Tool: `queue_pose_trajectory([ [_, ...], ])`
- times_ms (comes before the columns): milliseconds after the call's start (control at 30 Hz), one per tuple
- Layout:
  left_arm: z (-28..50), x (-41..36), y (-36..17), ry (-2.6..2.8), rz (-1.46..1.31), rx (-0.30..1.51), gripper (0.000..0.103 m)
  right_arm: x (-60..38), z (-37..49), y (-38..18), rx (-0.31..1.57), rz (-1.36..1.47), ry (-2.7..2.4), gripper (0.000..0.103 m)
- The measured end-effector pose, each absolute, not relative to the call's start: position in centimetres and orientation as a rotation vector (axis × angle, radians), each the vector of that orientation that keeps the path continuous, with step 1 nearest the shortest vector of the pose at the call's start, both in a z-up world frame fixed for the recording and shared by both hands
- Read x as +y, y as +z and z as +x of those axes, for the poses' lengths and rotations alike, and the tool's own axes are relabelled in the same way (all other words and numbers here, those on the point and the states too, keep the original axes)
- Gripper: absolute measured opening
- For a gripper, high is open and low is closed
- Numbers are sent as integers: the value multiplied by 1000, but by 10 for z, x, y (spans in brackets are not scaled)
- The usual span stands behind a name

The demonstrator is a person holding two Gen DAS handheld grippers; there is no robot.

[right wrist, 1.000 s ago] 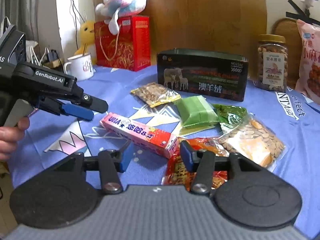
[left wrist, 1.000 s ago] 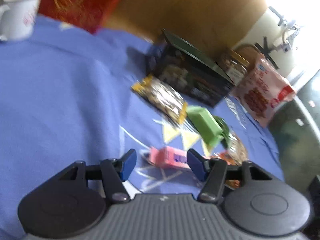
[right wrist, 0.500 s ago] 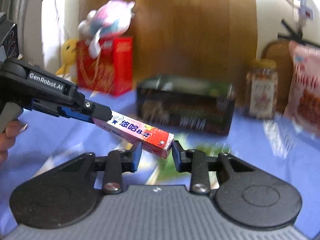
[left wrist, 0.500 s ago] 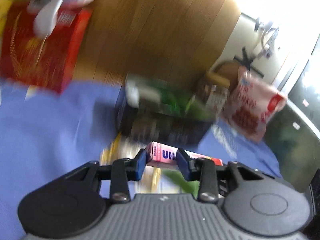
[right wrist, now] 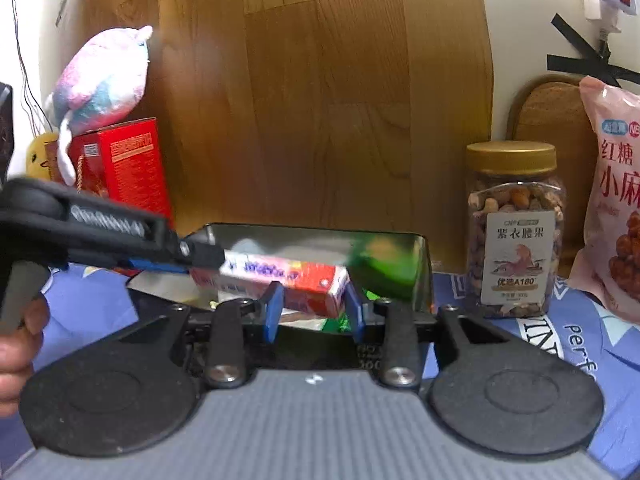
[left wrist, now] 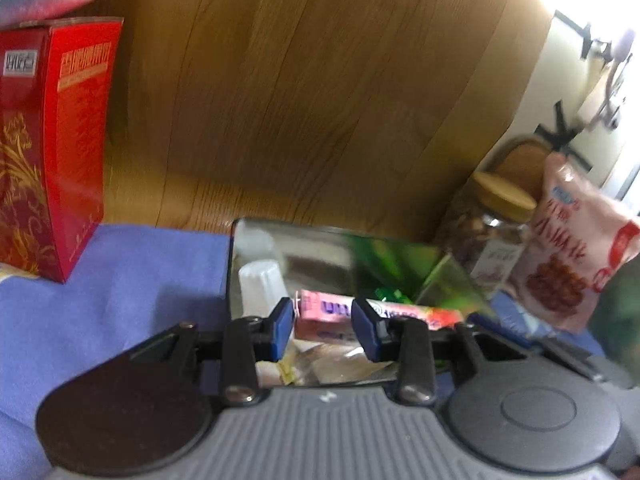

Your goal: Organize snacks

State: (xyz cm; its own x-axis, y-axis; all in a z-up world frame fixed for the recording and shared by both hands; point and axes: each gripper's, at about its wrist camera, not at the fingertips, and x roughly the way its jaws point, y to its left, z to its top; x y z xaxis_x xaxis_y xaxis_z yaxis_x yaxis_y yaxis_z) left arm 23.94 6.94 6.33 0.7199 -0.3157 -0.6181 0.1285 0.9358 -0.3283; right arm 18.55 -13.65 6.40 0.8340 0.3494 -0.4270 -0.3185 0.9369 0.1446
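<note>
A long pink candy box [left wrist: 332, 312] [right wrist: 280, 278] is held at both ends. My left gripper [left wrist: 322, 326] is shut on its left end; in the right wrist view it reaches in from the left [right wrist: 200, 258]. My right gripper [right wrist: 314, 306] is shut on the box's right end. The box hangs over the open metal tin [left wrist: 240, 236] [right wrist: 424, 264], which has shiny inner walls. Inside the tin I see a white cup-like thing [left wrist: 260, 284] and some wrappers [left wrist: 328, 364].
A red gift box [left wrist: 52, 140] [right wrist: 124, 168] with a plush toy [right wrist: 102, 84] on top stands at the left. A nut jar [right wrist: 516, 236] [left wrist: 496, 224] and a pink snack bag [right wrist: 616, 208] [left wrist: 576, 248] stand at the right. Wooden board behind; blue cloth [left wrist: 120, 280] below.
Both grippers closed on the candy box, lifted it off the cloth and carried it back over the open tin. The other snacks have dropped out of view.
</note>
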Motion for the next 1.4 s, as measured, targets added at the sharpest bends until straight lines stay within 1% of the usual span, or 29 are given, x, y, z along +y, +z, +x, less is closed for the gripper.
queue_pose_trajectory([
  [33, 235, 68, 64, -250, -254, 717, 36, -139, 181, 66, 456, 82, 353, 38],
  [200, 186, 99, 74, -266, -244, 632, 35, -149, 145, 69, 437, 163, 417, 38],
  [233, 175, 107, 73, -274, -247, 615, 43, -148, 136, 66, 459, 169, 457, 38],
  [267, 168, 113, 70, -260, -248, 623, 45, -142, 128, 62, 493, 163, 503, 38],
  [367, 162, 126, 52, -228, -268, 699, 45, -116, 114, 46, 598, 124, 634, 37],
  [467, 166, 126, 27, -182, -259, 793, 45, -84, 118, 38, 651, 39, 650, 39],
  [500, 166, 123, 19, -177, -240, 815, 45, -77, 122, 36, 656, 11, 637, 46],
  [533, 164, 120, 16, -167, -221, 808, 45, -71, 127, 34, 660, -10, 623, 56],
  [567, 162, 116, 16, -159, -196, 799, 45, -66, 131, 31, 672, -28, 613, 62],
  [600, 160, 112, 18, -146, -169, 799, 45, -63, 136, 30, 697, -33, 623, 70],
  [633, 158, 109, 20, -136, -153, 802, 41, -59, 138, 29, 724, -49, 644, 72],
  [667, 157, 106, 21, -134, -148, 804, 38, -56, 139, 28, 737, -75, 660, 72],
  [733, 152, 102, 23, -143, -140, 812, 27, -51, 133, 27, 742, -122, 677, 68],
  [833, 143, 95, 25, -147, -124, 826, 26, -53, 115, 28, 718, -176, 697, 59],
  [900, 128, 89, 24, -151, -102, 827, 26, -57, 101, 29, 713, -187, 735, 50],
  [967, 112, 82, 24, -153, -67, 828, 26, -62, 82, 29, 695, -224, 761, 48],
  [1267, 50, 50, 27, -145, 17, 812, 29, -89, 27, 31, 662, -255, 826, 49],
  [1367, 39, 44, 28, -132, 13, 813, 29, -98, 15, 30, 651, -232, 806, 51],
  [1400, 37, 44, 28, -124, 15, 812, 29, -100, 12, 29, 641, -225, 787, 55],
])
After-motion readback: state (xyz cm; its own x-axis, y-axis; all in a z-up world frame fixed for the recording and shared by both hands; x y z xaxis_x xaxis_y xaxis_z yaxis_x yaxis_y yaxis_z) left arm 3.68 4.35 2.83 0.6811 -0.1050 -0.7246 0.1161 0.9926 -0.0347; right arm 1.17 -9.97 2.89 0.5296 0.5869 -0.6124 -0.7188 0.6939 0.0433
